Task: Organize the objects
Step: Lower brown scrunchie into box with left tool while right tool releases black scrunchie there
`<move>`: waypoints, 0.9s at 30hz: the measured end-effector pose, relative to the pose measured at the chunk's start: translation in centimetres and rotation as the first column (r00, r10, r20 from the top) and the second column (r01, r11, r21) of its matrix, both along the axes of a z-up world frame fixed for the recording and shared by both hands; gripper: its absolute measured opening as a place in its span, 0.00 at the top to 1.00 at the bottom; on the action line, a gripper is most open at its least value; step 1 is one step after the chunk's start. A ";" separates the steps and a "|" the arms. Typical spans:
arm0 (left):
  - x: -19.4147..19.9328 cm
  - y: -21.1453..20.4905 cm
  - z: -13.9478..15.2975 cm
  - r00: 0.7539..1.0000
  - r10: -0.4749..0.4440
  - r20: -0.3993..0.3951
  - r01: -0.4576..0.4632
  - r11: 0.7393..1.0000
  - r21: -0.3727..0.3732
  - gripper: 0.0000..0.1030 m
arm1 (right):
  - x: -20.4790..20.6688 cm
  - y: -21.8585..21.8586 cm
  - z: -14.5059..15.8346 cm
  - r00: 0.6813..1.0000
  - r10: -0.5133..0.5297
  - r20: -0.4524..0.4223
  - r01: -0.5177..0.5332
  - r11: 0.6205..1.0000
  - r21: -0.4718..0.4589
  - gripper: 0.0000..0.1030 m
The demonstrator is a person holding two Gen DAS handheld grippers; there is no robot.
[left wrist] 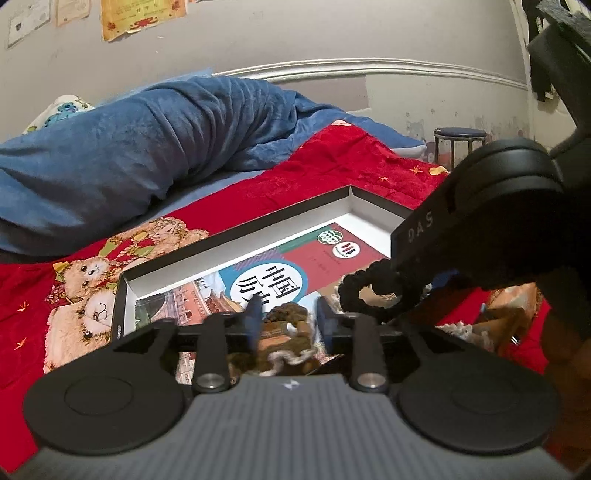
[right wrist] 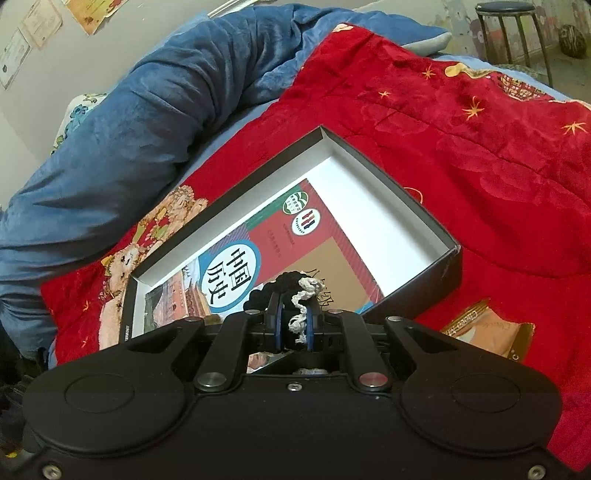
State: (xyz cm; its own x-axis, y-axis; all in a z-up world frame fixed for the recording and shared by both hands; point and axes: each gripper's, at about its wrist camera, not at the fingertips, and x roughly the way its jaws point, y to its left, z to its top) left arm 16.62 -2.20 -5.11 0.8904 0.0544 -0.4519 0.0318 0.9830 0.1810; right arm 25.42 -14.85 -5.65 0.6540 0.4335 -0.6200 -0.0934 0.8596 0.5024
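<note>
A black box with a white inside (left wrist: 236,236) (right wrist: 373,166) lies open on the bed, and a history textbook (left wrist: 332,266) (right wrist: 314,236) lies flat in it. My left gripper (left wrist: 288,317) stands open over the box's near end. A brown hair scrunchie with cream trim (left wrist: 284,325) lies on the book between its blue pads, which do not press it. My right gripper (right wrist: 295,321) is shut on a black-and-white crocheted hair tie (right wrist: 301,314) just above the book. In the left wrist view that tie's black loop (left wrist: 351,291) hangs under the right gripper's black housing (left wrist: 498,206).
The box rests on a red blanket with a bear print (left wrist: 85,291) (right wrist: 461,147). A rolled blue blanket (left wrist: 147,147) (right wrist: 147,110) lies behind it. An orange snack packet (right wrist: 484,332) sits right of the box. A dark stool (left wrist: 460,142) (right wrist: 506,26) stands beyond the bed.
</note>
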 end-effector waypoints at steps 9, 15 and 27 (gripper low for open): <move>-0.6 -0.1 0.0 1.000 0.015 0.014 -0.015 1.000 0.006 0.16 | -0.3 0.2 0.4 1.000 0.008 -0.002 -0.008 0.999 0.035 0.71; -0.9 0.4 0.5 0.998 0.035 0.053 -0.037 0.999 0.030 0.12 | -0.4 -0.3 0.9 1.000 0.008 -0.009 -0.007 0.995 0.100 0.53; -0.5 4.9 1.6 0.976 0.218 -0.006 -0.215 0.956 -0.199 0.10 | -1.3 -1.5 2.9 1.000 0.007 0.015 -0.010 0.972 0.236 0.41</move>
